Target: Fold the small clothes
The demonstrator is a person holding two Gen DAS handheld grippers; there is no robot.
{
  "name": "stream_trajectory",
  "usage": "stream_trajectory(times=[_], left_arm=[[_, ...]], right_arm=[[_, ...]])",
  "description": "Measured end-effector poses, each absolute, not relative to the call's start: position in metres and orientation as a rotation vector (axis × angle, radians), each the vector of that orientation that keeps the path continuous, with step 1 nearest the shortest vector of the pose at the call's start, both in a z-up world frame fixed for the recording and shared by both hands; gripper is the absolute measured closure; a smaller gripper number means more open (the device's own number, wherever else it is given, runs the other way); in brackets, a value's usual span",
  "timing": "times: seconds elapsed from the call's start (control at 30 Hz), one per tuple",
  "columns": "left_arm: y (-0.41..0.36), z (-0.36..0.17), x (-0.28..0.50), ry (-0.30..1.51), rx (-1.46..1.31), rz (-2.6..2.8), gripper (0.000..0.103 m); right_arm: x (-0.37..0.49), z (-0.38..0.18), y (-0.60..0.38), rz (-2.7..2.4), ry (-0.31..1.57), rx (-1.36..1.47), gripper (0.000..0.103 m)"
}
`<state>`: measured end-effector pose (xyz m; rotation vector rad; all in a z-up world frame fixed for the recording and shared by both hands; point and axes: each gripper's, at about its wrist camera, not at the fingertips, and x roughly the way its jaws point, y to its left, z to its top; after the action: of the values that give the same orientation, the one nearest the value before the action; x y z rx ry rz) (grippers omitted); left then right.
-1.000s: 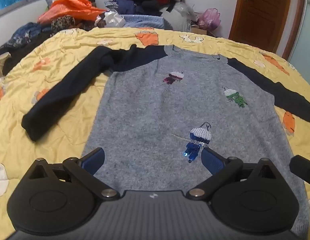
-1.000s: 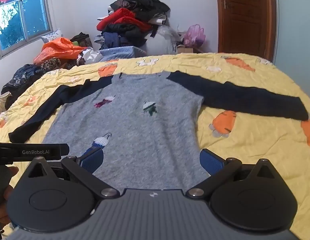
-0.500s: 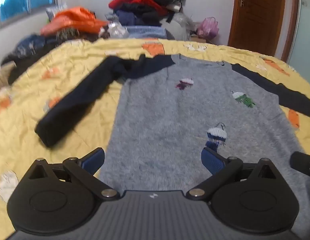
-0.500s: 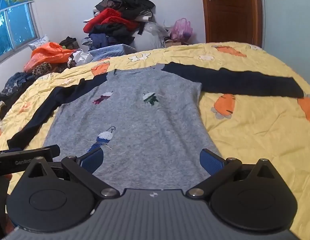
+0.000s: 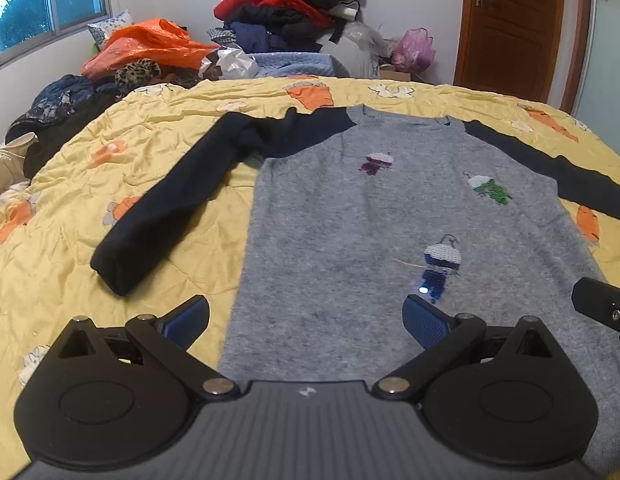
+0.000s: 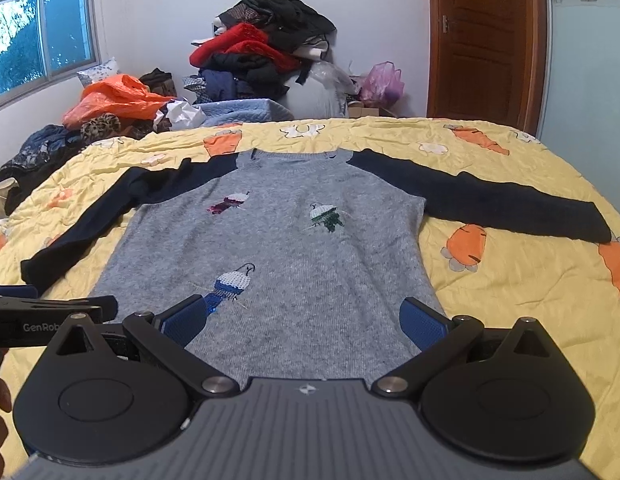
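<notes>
- A heap of loose clothes (image 5: 122, 60) is lying at the far left, past the edge of the bed, with an orange plastic bag (image 5: 150, 42) sitting on top of it.
- The yellow quilt (image 5: 70, 184) with its carrot print is covering the bed and carrying the whole garment.
- The grey sweater (image 5: 373, 220) is lying flat and face up on the quilt, neck toward the far wall, hem toward the cameras.
- Its left navy sleeve (image 5: 162, 208) is angling down toward the near side, bunched near the shoulder.
- The left gripper (image 5: 306, 318) is hovering just above the hem at the sweater's left edge, its jaws spread wide and gripping nothing.
- Three small sequinned figures are showing on the grey front; the blue figure (image 6: 230, 286) is sitting nearest the hem.
- The right gripper (image 6: 304, 318) is hovering over the hem toward the sweater's right edge, its jaws also spread wide and holding nothing.
- The right navy sleeve (image 6: 489, 200) is stretching straight out across the quilt.
- A taller pile of clothes (image 6: 266, 48) is standing against the far wall, and a brown wooden door (image 6: 485, 40) is standing at the right.
</notes>
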<state>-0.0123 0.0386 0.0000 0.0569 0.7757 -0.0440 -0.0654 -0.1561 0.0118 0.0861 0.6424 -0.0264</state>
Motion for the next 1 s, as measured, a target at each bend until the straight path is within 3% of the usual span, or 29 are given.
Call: stream_trajectory(times=[1.0], left_arm=[[0.009,-0.011,0.029,0.819,0.045,-0.017,0.000]], right_arm=[[-0.037,-0.003,-0.210,0.004,0.663,0.200,0.000]])
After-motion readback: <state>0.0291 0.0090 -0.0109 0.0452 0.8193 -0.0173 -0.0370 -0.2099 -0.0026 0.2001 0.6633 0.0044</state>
